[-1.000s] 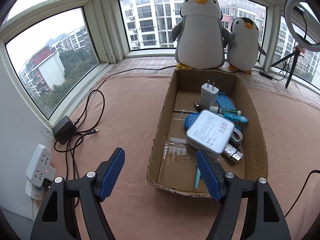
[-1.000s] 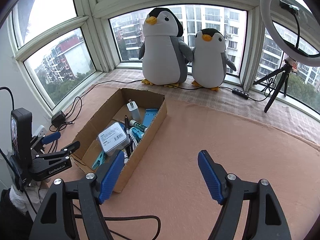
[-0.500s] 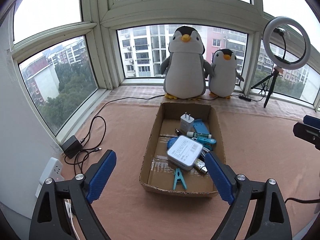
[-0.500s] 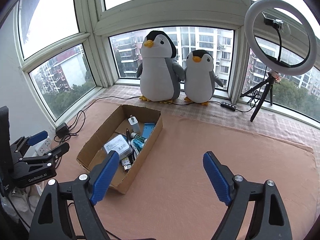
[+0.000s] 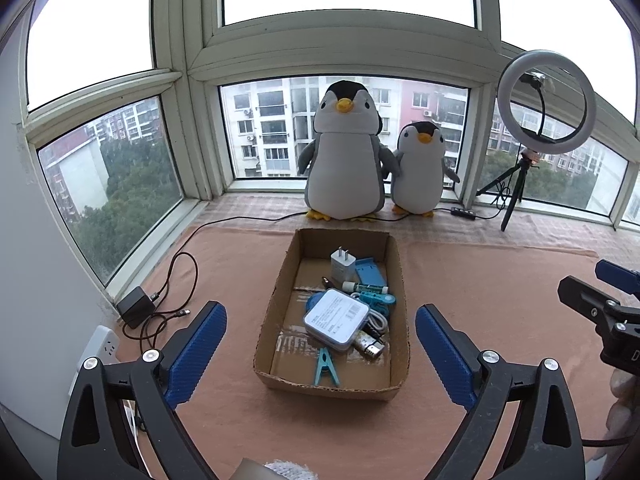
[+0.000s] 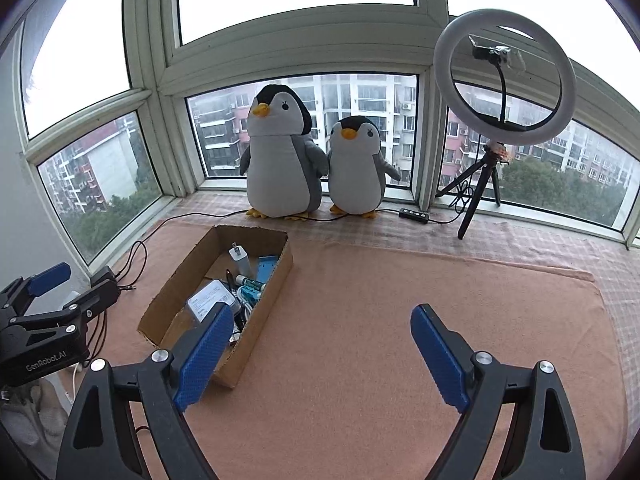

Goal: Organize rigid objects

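Both grippers sit wide apart with nothing between the blue pads: the left gripper (image 5: 321, 346), whose jaws have just been opening, hangs over the near end of the cardboard box (image 5: 276, 300); the right gripper (image 6: 322, 350) hovers beside it over the pink cloth (image 6: 400, 320). The white case (image 5: 335, 319), charger (image 5: 343, 265) and teal clip (image 5: 326, 366) all lie inside the box.

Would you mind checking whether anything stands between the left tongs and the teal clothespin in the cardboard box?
Only the cardboard box's near wall stands between them. The left tongs hang open and empty above it, and the teal clothespin lies uncovered just behind, reachable from above.
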Demonstrator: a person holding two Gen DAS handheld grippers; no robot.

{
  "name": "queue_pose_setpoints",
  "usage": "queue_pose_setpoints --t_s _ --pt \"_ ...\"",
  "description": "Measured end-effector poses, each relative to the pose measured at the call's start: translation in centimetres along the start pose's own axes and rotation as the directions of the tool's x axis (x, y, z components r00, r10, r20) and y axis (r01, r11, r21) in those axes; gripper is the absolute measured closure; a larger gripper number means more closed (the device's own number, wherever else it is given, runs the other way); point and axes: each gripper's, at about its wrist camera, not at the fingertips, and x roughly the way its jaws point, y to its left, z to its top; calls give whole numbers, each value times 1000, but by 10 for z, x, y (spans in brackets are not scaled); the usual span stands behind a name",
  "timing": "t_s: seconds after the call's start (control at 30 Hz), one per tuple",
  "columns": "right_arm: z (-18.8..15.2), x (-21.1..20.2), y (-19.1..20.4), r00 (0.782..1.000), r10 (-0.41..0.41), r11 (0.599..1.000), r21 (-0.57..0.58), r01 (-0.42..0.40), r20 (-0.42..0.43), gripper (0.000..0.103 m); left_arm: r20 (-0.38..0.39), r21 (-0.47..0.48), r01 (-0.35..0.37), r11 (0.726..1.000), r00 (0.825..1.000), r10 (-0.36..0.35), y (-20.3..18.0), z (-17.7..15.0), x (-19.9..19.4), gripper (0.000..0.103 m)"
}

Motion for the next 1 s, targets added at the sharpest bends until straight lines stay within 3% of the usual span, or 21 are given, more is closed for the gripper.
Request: queue_pose_setpoints --t_s 1.0 --pt "-3 -4 -3 1000 -3 1000 16 3 -1 15 3 12 17 1000 1000 -17 -11 -1 -9 4"
